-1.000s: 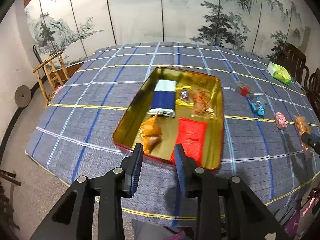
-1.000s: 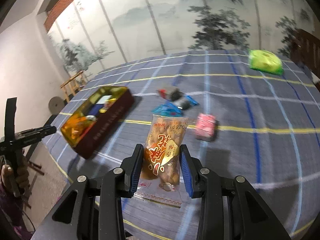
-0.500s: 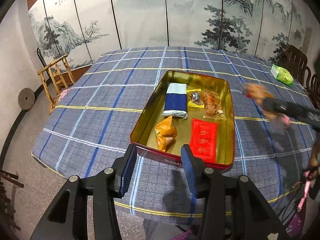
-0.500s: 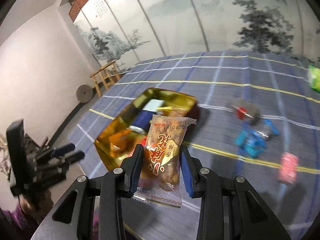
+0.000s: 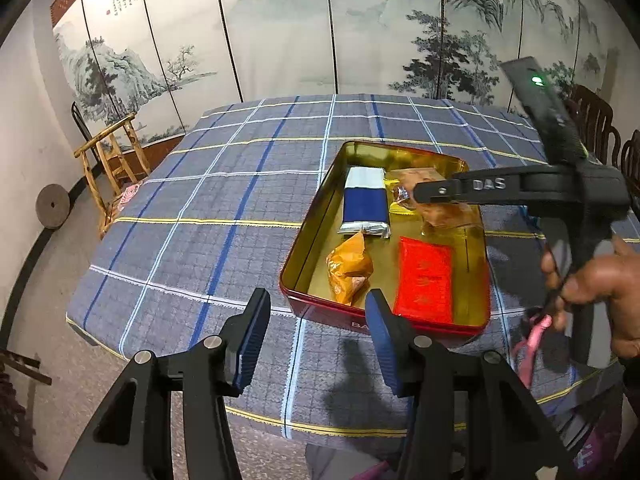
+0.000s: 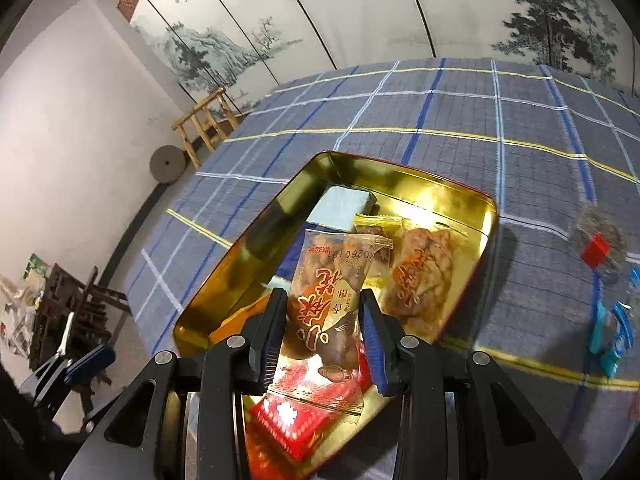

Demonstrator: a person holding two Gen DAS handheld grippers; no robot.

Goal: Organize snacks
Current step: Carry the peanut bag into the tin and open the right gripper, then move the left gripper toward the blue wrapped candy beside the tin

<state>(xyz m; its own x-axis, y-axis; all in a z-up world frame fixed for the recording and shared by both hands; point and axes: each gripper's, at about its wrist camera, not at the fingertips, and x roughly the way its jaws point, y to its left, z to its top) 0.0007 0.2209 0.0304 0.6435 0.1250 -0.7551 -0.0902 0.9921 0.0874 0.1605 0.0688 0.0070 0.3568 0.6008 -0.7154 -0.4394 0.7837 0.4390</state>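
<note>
A red tin with a gold inside lies on the checked tablecloth. It holds a blue-and-white packet, an orange packet, a red packet and a clear nut packet. My right gripper is shut on another clear nut packet and hangs over the tin. In the left wrist view a hand holds that gripper above the tin's far right part. My left gripper hovers before the tin's near edge, its jaws opening with nothing between them.
Loose snacks lie on the cloth right of the tin: a red-wrapped one and blue wrappers. A wooden stand and a stone disc are by the wall left of the table. A painted folding screen stands behind.
My right gripper has carried the nut packet leftward from over the bare cloth to over the tin. My left gripper's jaws have spread wider, and the tin now sits further right in its view.
</note>
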